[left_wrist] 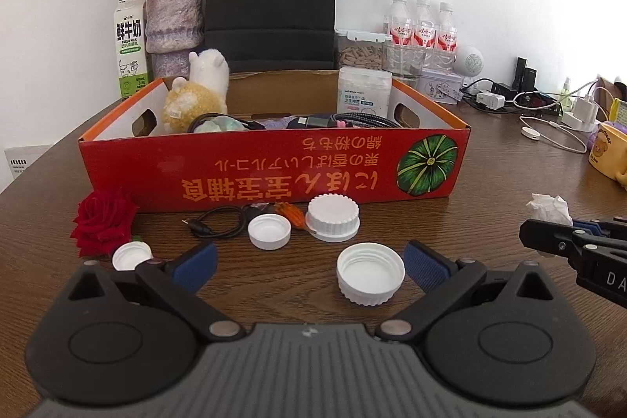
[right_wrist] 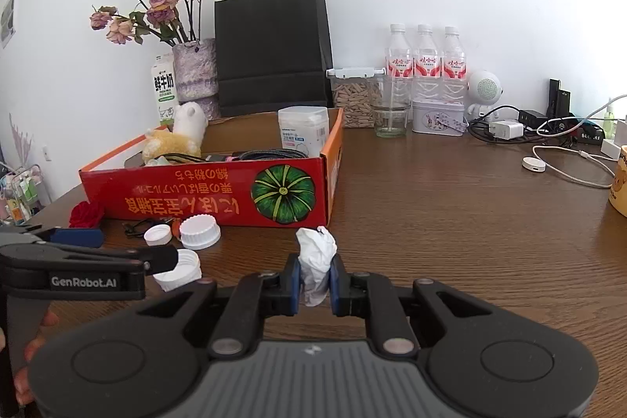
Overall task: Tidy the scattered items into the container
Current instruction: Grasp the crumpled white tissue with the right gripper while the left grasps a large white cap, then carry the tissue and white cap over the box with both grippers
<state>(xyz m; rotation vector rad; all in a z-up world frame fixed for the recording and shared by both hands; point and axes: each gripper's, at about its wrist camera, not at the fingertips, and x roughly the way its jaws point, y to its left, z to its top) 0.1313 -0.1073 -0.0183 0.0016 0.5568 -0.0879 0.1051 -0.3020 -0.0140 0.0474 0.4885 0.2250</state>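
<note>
Tissue, crumpled and white, is sitting pinched between the blue pads of the right gripper, just in front of the red box, near its pumpkin-printed corner. Whether the wad is lifting clear of the surface cannot be told. The left gripper is hanging with its jaws wide, holding nothing, with a large white cap lying open side up between its fingers. Further caps are lying in front of the box: a ribbed one, a smaller one and one beside the red rose. A black cable is coiling by the same wall.

Risk: the tissue is soft and gripped low, so it is likely slipping or tearing if swung fast over the box wall. Both grippers are working close together; crossing paths toward the box could knock the caps away.
</note>
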